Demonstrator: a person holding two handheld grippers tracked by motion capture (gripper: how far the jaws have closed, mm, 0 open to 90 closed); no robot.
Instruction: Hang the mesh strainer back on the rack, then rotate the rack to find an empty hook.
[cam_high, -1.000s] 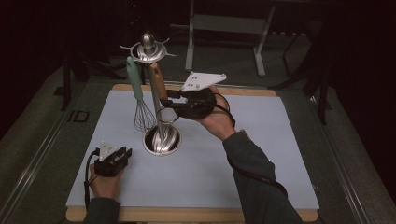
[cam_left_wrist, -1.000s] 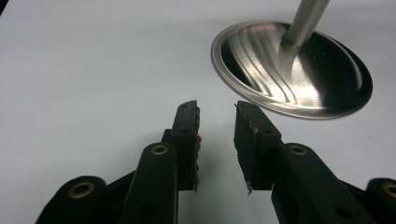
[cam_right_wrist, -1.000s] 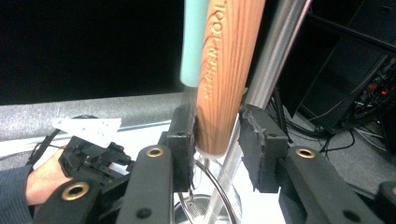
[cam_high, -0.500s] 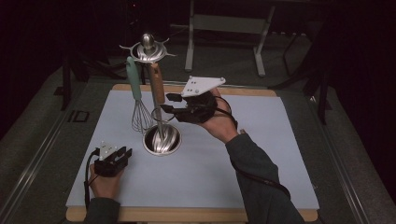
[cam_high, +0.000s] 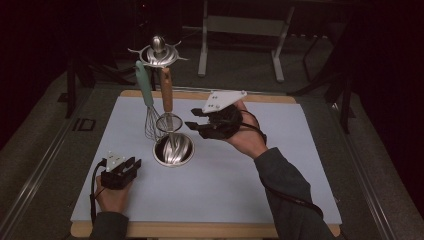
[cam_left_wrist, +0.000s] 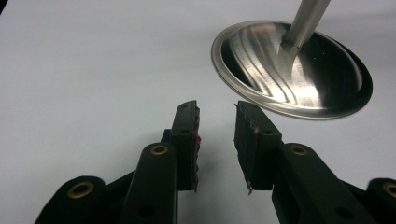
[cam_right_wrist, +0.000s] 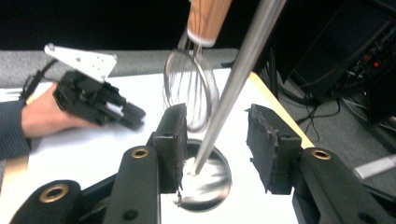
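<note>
Centre of the high view: the right gripper (cam_high: 194, 126) hangs just right of the stand (cam_high: 172, 149), its jaws spread and just been opening, nothing pinched. The wooden-handled whisk (cam_high: 167, 107) hangs from the stand's top ring beside a green-handled whisk (cam_high: 146, 100). Lower left, the left gripper (cam_high: 134, 165) rests on the mat (cam_high: 280, 190), jaws apart, empty.

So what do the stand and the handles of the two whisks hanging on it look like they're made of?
Stand: polished metal, probably steel; its round base mirrors light in streaks. Brown whisk handle: likely wood; grain lines show in the right gripper view. Mint-green whisk handle: smooth and matte, perhaps plastic or silicone.
</note>
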